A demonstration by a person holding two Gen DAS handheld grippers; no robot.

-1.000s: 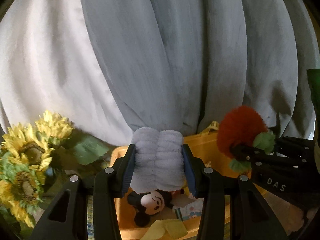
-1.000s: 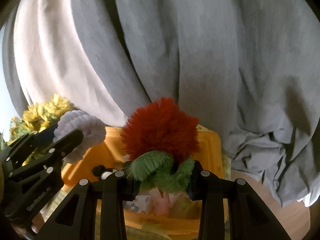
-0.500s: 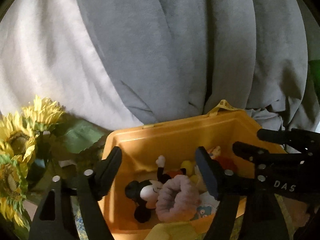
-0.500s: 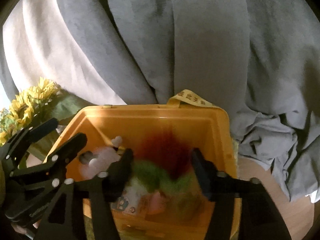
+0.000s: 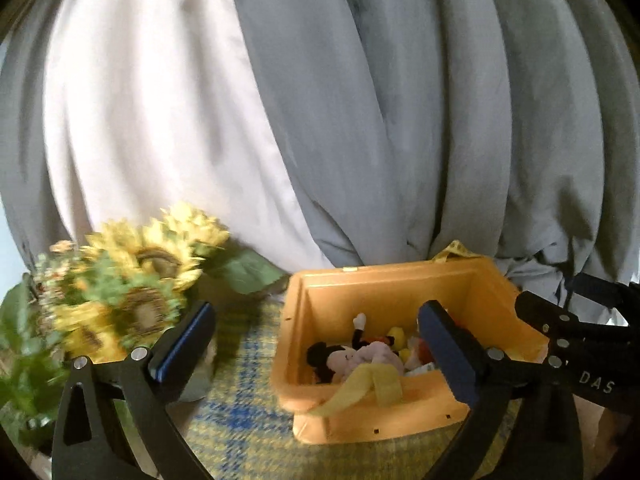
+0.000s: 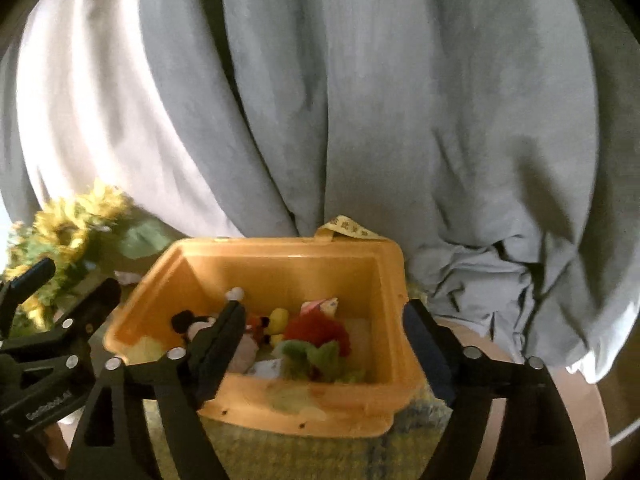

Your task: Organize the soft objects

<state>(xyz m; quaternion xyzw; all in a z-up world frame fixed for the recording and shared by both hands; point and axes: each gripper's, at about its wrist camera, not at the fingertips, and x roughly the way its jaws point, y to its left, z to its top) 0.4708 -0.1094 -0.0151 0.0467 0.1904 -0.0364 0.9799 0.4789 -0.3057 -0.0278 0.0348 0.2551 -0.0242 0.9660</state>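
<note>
Both black two-finger grippers, left (image 5: 316, 344) and right (image 6: 324, 344), were opening wide with nothing gripped; the red-and-green fluffy plush (image 6: 316, 340) and pale pink plush ring (image 5: 380, 354) lay in the orange plastic bin (image 6: 280, 268).

My left gripper (image 5: 316, 346) has nothing between its jaws, which are opening wide. Ahead and slightly right sits the yellow bin (image 5: 384, 284) on a blue-and-yellow woven mat (image 5: 244, 408), holding a mouse plush (image 5: 332, 360) and a pale fluffy toy (image 5: 380, 356). Blurred sunflowers (image 5: 136, 288) stand to the left. My right gripper (image 5: 568, 344) reaches in from the right. Grey curtains (image 5: 400, 120) hang behind.
</note>
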